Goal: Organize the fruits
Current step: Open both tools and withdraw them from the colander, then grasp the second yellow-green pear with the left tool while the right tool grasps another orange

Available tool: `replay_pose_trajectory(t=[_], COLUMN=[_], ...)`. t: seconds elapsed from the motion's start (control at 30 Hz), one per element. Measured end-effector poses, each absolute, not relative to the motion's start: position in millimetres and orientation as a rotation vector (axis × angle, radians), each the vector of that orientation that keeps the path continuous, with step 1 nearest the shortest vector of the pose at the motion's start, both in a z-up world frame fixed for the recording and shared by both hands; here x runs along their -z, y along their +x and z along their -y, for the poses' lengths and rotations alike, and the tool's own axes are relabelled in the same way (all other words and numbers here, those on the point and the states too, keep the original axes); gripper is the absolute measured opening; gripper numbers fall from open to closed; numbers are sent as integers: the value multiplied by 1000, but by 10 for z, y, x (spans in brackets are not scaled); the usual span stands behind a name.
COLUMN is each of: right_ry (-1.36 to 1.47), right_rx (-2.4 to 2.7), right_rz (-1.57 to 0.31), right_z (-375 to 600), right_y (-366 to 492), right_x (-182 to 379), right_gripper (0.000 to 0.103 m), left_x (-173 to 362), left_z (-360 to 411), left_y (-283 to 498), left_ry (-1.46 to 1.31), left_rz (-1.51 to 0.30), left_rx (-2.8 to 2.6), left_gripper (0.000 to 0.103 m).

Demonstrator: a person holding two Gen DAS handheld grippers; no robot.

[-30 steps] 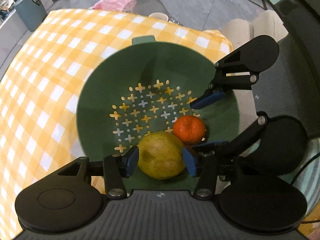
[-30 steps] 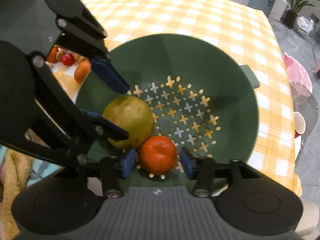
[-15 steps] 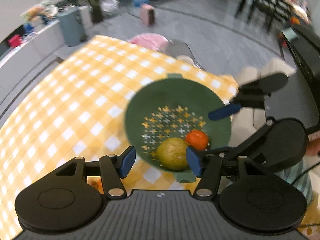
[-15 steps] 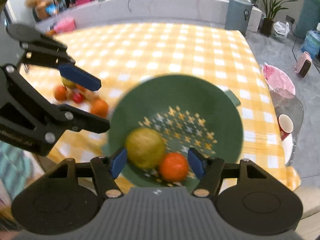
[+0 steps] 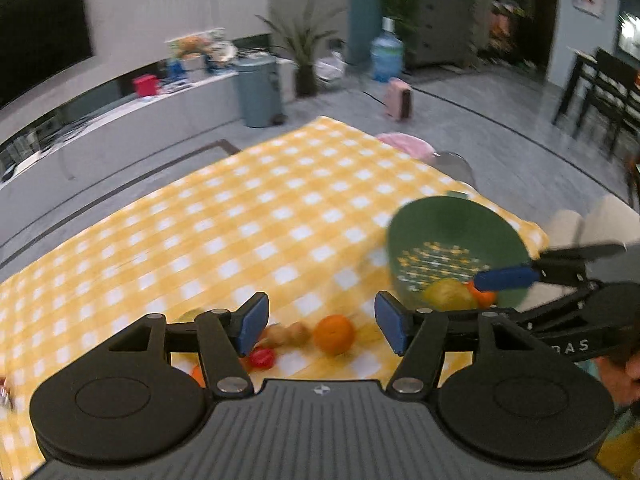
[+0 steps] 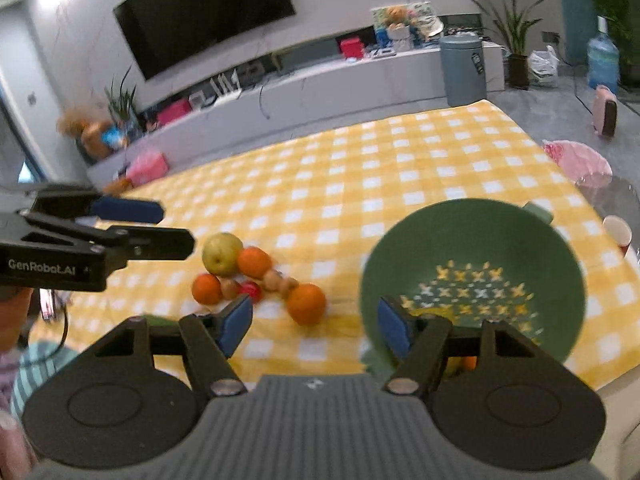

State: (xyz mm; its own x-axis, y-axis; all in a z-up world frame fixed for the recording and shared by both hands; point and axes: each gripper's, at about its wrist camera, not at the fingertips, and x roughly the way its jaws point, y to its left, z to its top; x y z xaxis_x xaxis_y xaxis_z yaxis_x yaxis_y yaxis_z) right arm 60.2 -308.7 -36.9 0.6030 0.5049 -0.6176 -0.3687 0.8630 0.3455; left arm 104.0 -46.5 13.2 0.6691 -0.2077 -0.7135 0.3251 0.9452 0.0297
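A green colander (image 6: 500, 248) (image 5: 448, 228) stands on the yellow checked cloth at the table's right end, holding a yellow-green pear (image 5: 448, 294) and a small orange (image 5: 482, 298). Left of it lies a cluster of loose fruit: a green apple (image 6: 222, 254), several oranges (image 6: 306, 304) (image 5: 334, 334), a red fruit (image 6: 251, 290) and small brown ones (image 6: 276, 280). My left gripper (image 5: 320, 322) is open and empty, raised above the near table edge over the cluster. My right gripper (image 6: 316, 324) is open and empty, raised between cluster and colander.
The checked table (image 5: 240, 220) stretches far ahead. A paper cup (image 6: 618, 230) and a pink cushion (image 6: 584, 160) sit beyond the right edge. A grey bin (image 6: 464, 68), a long low cabinet and a wall TV stand behind.
Both grippers have let go of the pear and the orange in the colander, lifted up and pulled back. The views now tilt up to show the room and the loose fruit.
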Motion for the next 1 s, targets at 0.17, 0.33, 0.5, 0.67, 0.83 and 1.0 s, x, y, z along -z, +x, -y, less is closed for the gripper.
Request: replay_pose_trajectory(t=[0.17, 0.33, 0.5, 0.67, 0.83, 1.0], right_ry=[177, 168, 138, 60, 5, -61], right_rx=[-521, -514, -487, -488, -451, -401], right_rz=[-746, -736, -734, -728, -758, -757], right_z=[2837, 2602, 2448, 2270, 2128, 2006], right_y=[436, 354, 382, 433, 607, 770], right_x=[504, 615, 701, 769, 834, 911], right_gripper=[67, 71, 70, 64, 64, 61], left_x=[-46, 48, 145, 227, 333, 426], left_z=[144, -143, -344, -460, -517, -586], left_y=[946, 829, 825, 861, 977, 1101], left_ry=[153, 173, 127, 92, 94, 90], left_rz=[-794, -810, -826, -828, -844, -835], left_rx=[232, 183, 163, 154, 153, 178], left_gripper=[72, 72, 72, 72, 72, 72])
